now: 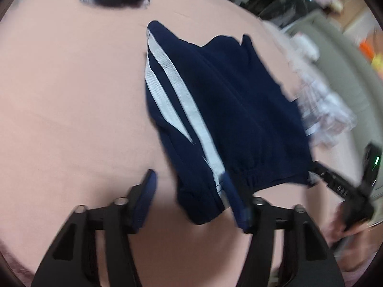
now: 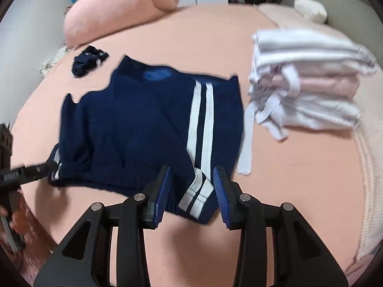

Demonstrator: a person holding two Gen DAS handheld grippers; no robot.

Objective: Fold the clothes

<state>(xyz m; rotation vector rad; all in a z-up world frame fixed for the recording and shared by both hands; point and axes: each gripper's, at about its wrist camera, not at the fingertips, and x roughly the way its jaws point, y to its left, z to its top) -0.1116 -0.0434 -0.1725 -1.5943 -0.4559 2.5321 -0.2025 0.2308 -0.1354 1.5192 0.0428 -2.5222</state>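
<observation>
Navy blue fleece garment with two white side stripes (image 2: 143, 129) lies partly folded on the peach-pink bed sheet (image 2: 299, 167), roughly mid-bed. Its elasticated hem sits at the near edge, towards both wrist cameras.

Right gripper (image 2: 191, 191): jaws spread, one blue-padded finger either side of the striped near corner of the hem. Nothing is clamped as far as the view shows; the fingers straddle the cloth rather than pinch it.

Left gripper (image 1: 189, 196): jaws likewise apart. Its right-hand pad lies over the hem at the striped corner, its other pad over bare sheet. Not gripping.

Judgement: the step in hand is taking both near hem corners for the next fold. To do it well, push each lower finger under all the layers before closing, catch the elastic band itself, close both together, then lift evenly so the stripes stay parallel.

Orientation: the stripes run from the near hem towards the far edge of the bed, so the long axis goes near-to-far, with the darker collar-like end pointing away towards the pink bolster pillow (image 2: 119, 7).

A stack of folded white and pale pink clothes (image 2: 308, 81) sits towards the right edge. A small crumpled navy item (image 2: 88, 59) lies near the far left corner.
</observation>
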